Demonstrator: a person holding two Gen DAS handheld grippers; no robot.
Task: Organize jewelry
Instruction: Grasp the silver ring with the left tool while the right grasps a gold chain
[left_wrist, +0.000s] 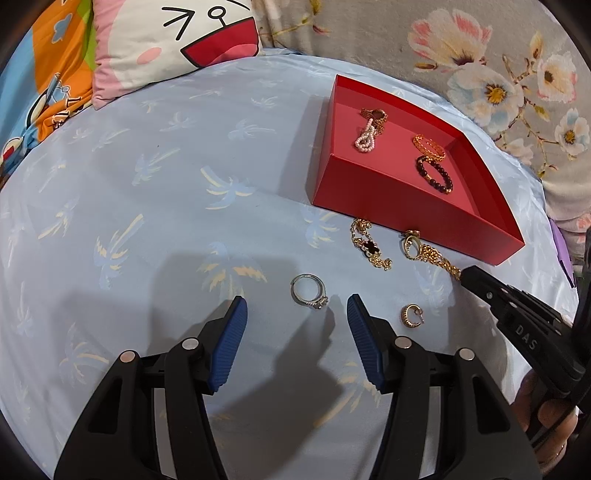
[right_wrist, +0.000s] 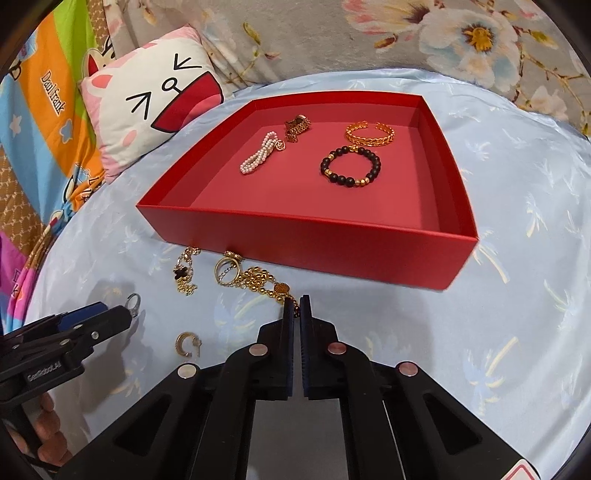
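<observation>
A red box (left_wrist: 388, 199) (right_wrist: 317, 247) lies on the blue sheet and holds a pearl bracelet (right_wrist: 258, 153), a gold watch-link ring (right_wrist: 296, 127), a gold cuff (right_wrist: 370, 133) and a black bead bracelet (right_wrist: 350, 166). Before it lie a clover bracelet (left_wrist: 369, 245) (right_wrist: 183, 275), a gold ring (left_wrist: 410, 245) (right_wrist: 226, 271), a gold chain (left_wrist: 441, 260) (right_wrist: 264, 284), a silver ring (left_wrist: 309, 291) and a gold earring (left_wrist: 410, 315) (right_wrist: 186, 344). My left gripper (left_wrist: 297, 314) is open, just short of the silver ring. My right gripper (right_wrist: 296, 306) is shut on the chain's end.
A cartoon cat pillow (left_wrist: 166, 37) (right_wrist: 147, 110) and a colourful cartoon blanket (right_wrist: 40, 122) lie at the back left. A floral blanket (left_wrist: 498, 74) runs along the back and right. The light blue palm-print sheet (left_wrist: 147, 221) covers the bed.
</observation>
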